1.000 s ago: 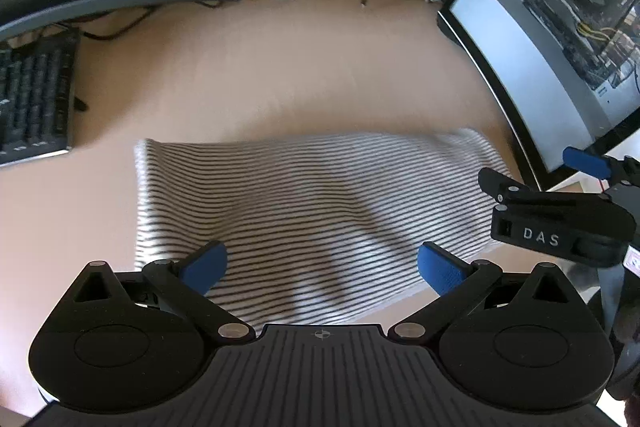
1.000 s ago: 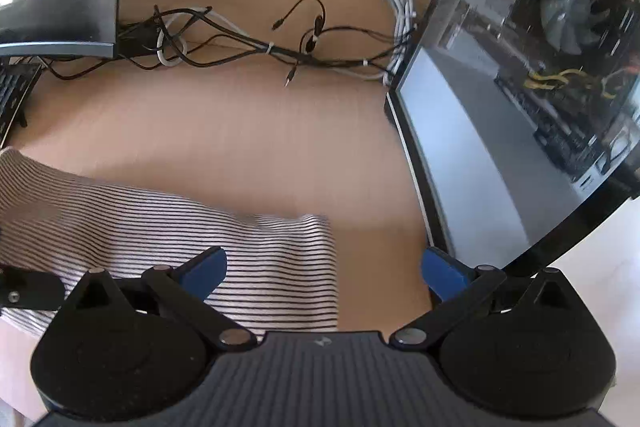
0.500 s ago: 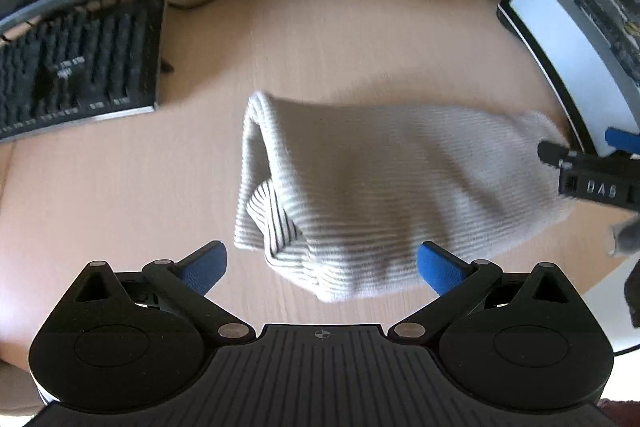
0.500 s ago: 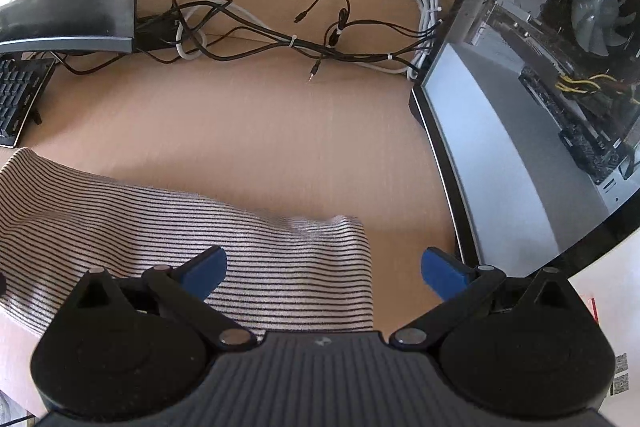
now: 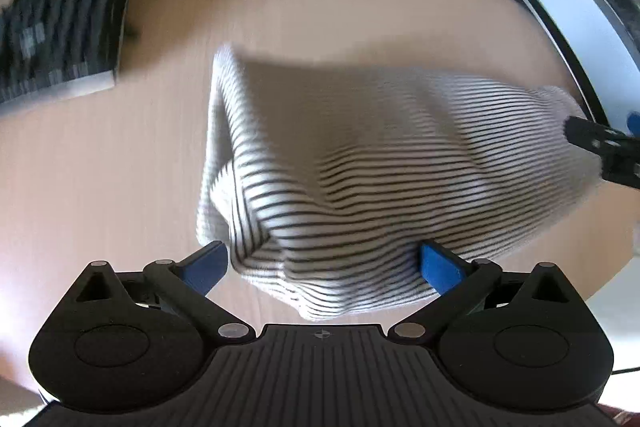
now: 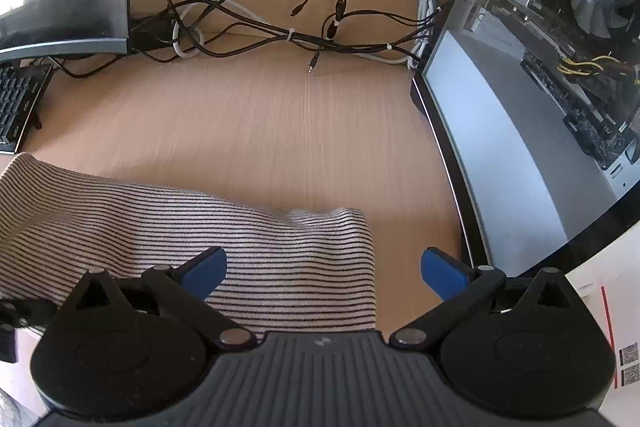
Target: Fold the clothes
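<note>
Both tongs, left gripper [image 5: 324, 263] and right gripper [image 6: 324, 267], gape released; striped garment [image 5: 380, 163] now lies doubled, flat a second ago: one fold made.

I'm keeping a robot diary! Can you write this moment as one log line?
step: folding | striped garment: folded over on wooden desk | left gripper: open | right gripper: open
</note>
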